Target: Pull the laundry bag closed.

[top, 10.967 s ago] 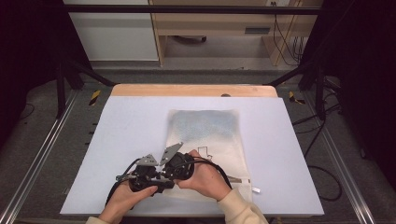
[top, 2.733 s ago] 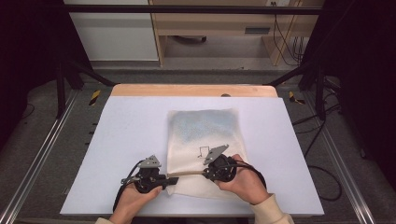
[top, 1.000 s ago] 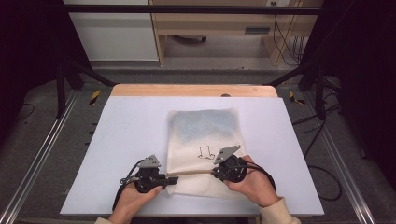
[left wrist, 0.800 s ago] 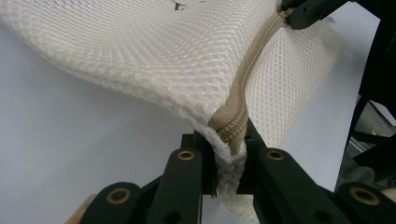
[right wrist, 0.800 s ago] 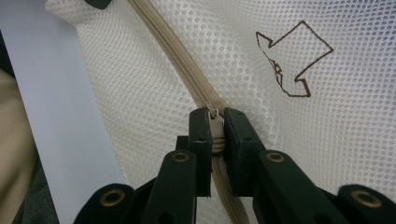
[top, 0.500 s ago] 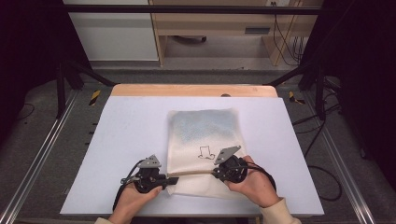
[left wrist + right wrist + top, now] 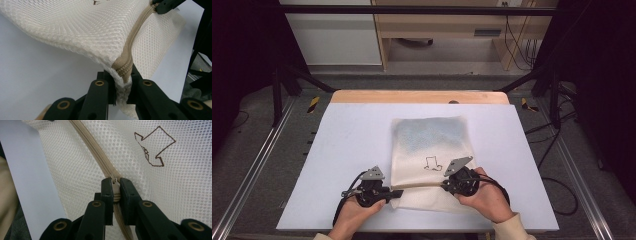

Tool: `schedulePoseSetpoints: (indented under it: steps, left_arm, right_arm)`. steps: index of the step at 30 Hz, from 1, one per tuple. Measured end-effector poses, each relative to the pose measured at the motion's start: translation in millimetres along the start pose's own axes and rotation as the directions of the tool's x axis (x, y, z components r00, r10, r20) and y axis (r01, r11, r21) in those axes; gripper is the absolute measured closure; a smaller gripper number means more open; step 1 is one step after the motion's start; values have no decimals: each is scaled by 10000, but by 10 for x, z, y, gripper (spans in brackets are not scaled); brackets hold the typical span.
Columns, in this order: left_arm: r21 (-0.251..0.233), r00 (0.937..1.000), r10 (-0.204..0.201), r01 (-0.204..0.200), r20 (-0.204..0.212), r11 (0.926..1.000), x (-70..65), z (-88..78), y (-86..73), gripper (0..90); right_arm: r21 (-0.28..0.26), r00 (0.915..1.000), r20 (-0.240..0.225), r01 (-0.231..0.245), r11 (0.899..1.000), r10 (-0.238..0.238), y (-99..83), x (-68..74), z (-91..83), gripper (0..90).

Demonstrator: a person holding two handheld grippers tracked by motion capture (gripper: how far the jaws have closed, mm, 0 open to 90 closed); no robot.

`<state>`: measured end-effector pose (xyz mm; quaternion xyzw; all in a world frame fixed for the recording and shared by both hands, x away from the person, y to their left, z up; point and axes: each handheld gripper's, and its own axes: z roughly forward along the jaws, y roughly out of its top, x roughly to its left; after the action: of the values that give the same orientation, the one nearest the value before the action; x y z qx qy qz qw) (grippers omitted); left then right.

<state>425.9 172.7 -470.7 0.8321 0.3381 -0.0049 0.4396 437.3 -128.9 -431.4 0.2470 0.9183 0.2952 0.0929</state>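
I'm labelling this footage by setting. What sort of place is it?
Probably a lab recording station: a white table inside a black metal frame, loose cables behind, and a mesh bag pinched by handheld grippers.

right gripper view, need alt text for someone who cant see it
The right hand-held gripper is shut on the zipper pull of a cream mesh bag. The tan zipper runs away up and to the left, and a brown outline drawing is on the mesh at upper right.
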Motion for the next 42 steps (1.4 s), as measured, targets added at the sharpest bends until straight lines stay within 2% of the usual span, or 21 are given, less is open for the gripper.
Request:
schedulePoseSetpoints:
  steps: [8,42]
  left_arm:
    - [-31,10000,-23,23,4,10000,-3,-5,2,830]
    - [-71,10000,-2,2,-52,10000,8,-36,6,830]
  right_arm:
    - [18,10000,14,12,10000,-12,-22,-4,-7,822]
    - [-96,9988,208,-447,9990,449,-217,-71,-108,822]
